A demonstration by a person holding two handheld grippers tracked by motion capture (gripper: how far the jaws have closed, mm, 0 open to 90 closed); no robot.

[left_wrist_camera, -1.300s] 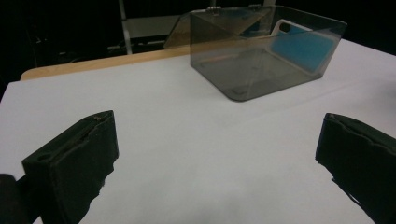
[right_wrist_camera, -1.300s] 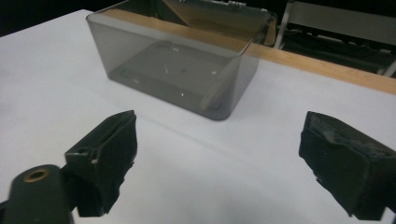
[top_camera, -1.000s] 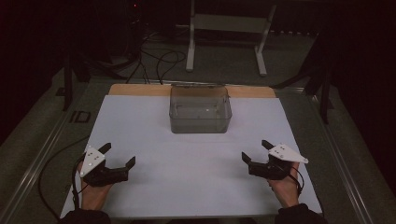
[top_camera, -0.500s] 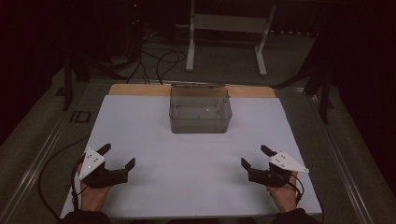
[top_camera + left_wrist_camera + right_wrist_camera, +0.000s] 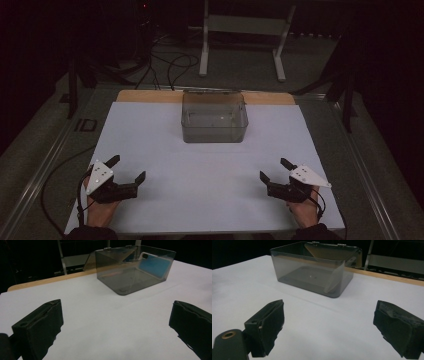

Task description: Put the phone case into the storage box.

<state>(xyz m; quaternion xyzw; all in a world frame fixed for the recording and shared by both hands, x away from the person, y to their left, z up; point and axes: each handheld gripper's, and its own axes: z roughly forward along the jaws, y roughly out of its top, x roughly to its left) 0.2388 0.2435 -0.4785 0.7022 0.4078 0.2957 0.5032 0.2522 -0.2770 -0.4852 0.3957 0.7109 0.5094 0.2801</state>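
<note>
A smoky clear plastic box [image 5: 215,119] with its hinged lid swung back stands at the far middle of the white table [image 5: 210,170]. It looks empty inside in the left gripper view [image 5: 132,272] and the right gripper view [image 5: 314,270]. My left gripper [image 5: 128,168] rests near the front left corner, jaws wide open with nothing between them. My right gripper [image 5: 276,169] rests near the front right, also open and holding nothing. A hand holds each gripper from below. Both grippers are well short of the box.
A wooden strip [image 5: 150,96] runs along the table's far edge behind the box. A white metal stand [image 5: 240,30] and loose cables [image 5: 170,65] lie on the dark floor beyond. A cable trails from the left gripper off the table's left side.
The right gripper has slid a little back toward the front edge and slightly inward. The left gripper has barely moved. Both stay open.
</note>
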